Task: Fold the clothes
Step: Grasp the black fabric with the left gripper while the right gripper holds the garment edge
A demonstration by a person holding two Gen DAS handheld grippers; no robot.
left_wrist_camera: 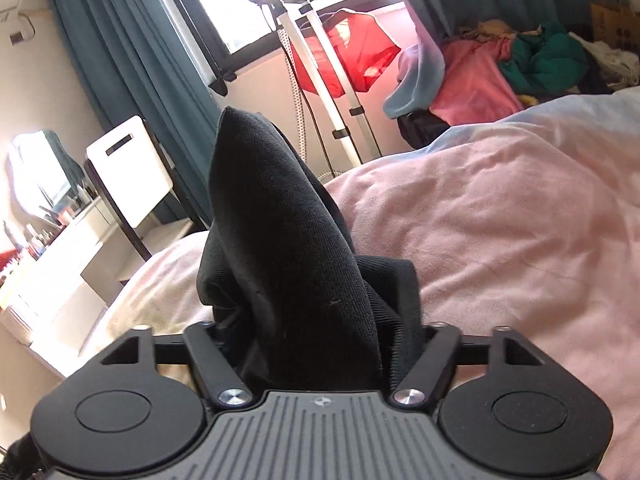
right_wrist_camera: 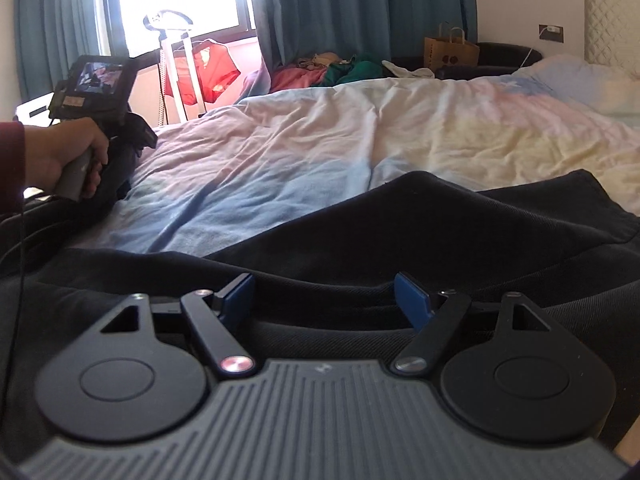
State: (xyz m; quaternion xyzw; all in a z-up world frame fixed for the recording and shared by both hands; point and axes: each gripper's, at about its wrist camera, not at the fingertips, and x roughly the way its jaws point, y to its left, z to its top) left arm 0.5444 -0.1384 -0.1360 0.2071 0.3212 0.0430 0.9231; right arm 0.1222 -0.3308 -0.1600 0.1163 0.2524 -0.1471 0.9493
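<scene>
A black garment (right_wrist_camera: 440,232) lies spread over the near part of the bed. My right gripper (right_wrist_camera: 326,296) hovers low over it, its blue pads (right_wrist_camera: 240,292) wide apart with a ridge of the fabric between them, not pressed. In the left wrist view a bunched corner of the black garment (left_wrist_camera: 280,220) rises in a peak out of my left gripper (left_wrist_camera: 316,320); the cloth hides the fingertips. The right wrist view shows the left gripper (right_wrist_camera: 132,136) at the bed's left edge, held by a hand (right_wrist_camera: 68,152), with dark cloth hanging below it.
A pink and blue bed cover (right_wrist_camera: 320,132) fills the bed. A pile of clothes (right_wrist_camera: 332,68) lies at its far side, beside a paper bag (right_wrist_camera: 452,50). A white stand with a red bag (left_wrist_camera: 352,56), a white chair (left_wrist_camera: 128,168) and a dresser (left_wrist_camera: 60,248) stand left of the bed.
</scene>
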